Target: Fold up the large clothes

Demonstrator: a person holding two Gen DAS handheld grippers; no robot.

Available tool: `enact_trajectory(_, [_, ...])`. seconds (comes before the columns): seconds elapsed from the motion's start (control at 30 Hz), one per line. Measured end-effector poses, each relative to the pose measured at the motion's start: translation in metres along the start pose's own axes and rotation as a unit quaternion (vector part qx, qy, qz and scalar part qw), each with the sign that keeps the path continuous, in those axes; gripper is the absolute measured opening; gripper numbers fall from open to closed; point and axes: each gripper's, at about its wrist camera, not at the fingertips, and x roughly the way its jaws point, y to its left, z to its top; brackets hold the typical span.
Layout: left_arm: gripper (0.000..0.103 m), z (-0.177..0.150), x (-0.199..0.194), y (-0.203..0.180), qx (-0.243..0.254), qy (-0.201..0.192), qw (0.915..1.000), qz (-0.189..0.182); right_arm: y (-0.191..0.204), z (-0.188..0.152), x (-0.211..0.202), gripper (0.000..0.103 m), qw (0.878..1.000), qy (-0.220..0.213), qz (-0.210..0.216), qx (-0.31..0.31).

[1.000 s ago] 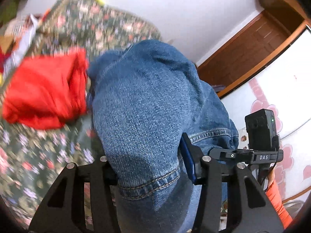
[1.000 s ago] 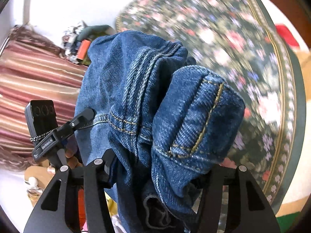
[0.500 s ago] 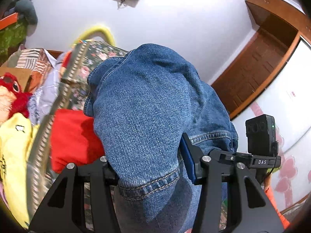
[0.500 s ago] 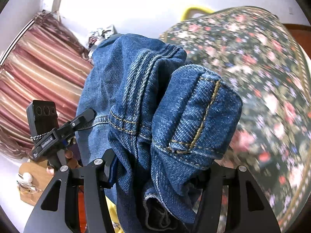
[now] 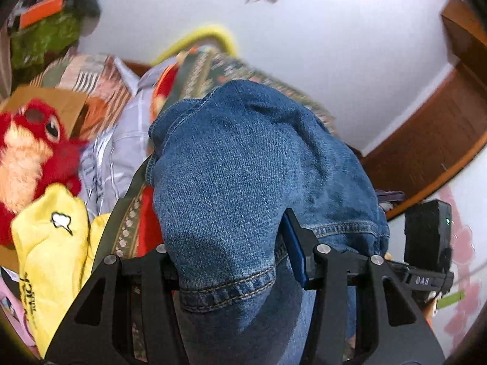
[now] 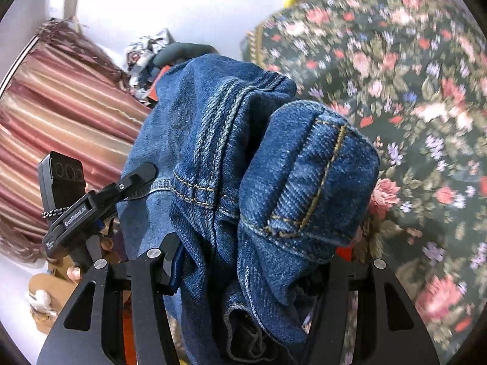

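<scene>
A pair of blue denim jeans (image 5: 252, 176) is held up in the air between both grippers. My left gripper (image 5: 234, 261) is shut on a hemmed edge of the jeans, and the cloth bulges over its fingers. My right gripper (image 6: 243, 261) is shut on a bunched, seamed part of the jeans (image 6: 274, 182), which hides its fingertips. The other gripper's body shows at the right edge of the left wrist view (image 5: 426, 243) and at the left of the right wrist view (image 6: 70, 200).
A bed with a dark floral cover (image 6: 411, 106) lies below and to the right. A red plush toy (image 5: 27, 152), a yellow garment (image 5: 51, 258) and a grey striped cloth (image 5: 115, 146) lie at the bed's head. Striped curtains (image 6: 61, 115) hang left; a wooden door (image 5: 441, 137) stands right.
Both grippers have swung upward with the jeans, so more wall and the bed's head now show. The red garment has dropped almost out of the left view. Both grips are unchanged.
</scene>
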Motion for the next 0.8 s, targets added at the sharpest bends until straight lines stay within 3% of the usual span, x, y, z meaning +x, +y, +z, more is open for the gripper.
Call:
enact_trajectory(0.13, [0.053, -0.011, 0.058, 0.037, -0.027, 0.047, 0.9977, 0.039, -0.040, -0.002, 0.044, 0.053, 0.998, 0.019, -0.023, 0.047])
enact_trajectory(0.2, [0.057, -0.018, 0.082, 0.052, -0.034, 0.060, 0.9947, 0.076, -0.060, -0.008, 0.066, 0.057, 0.996, 0.039, -0.042, 0.064])
enact_trajectory(0.27, [0.065, -0.024, 0.094, 0.060, -0.039, 0.071, 0.9927, 0.090, -0.070, -0.013, 0.073, 0.063, 0.995, 0.050, -0.049, 0.071])
enact_trajectory(0.4, [0.073, -0.030, 0.082, 0.055, -0.026, 0.061, 0.9932, 0.096, -0.072, -0.018, 0.059, 0.067, 0.996, 0.048, -0.058, 0.054])
enact_trajectory(0.57, [0.075, -0.050, 0.058, 0.028, 0.028, 0.050, 0.9894, 0.133, -0.053, -0.038, 0.025, 0.078, 0.991, 0.027, -0.132, -0.016])
enact_trajectory(0.7, [0.095, -0.073, 0.035, 0.015, 0.058, 0.038, 0.9861, 0.151, -0.047, -0.056, 0.004, 0.082, 0.982, 0.006, -0.178, -0.054])
enact_trajectory(0.8, [0.096, -0.094, 0.024, 0.011, 0.077, 0.042, 0.9826, 0.164, -0.050, -0.070, -0.011, 0.083, 0.978, -0.002, -0.203, -0.056])
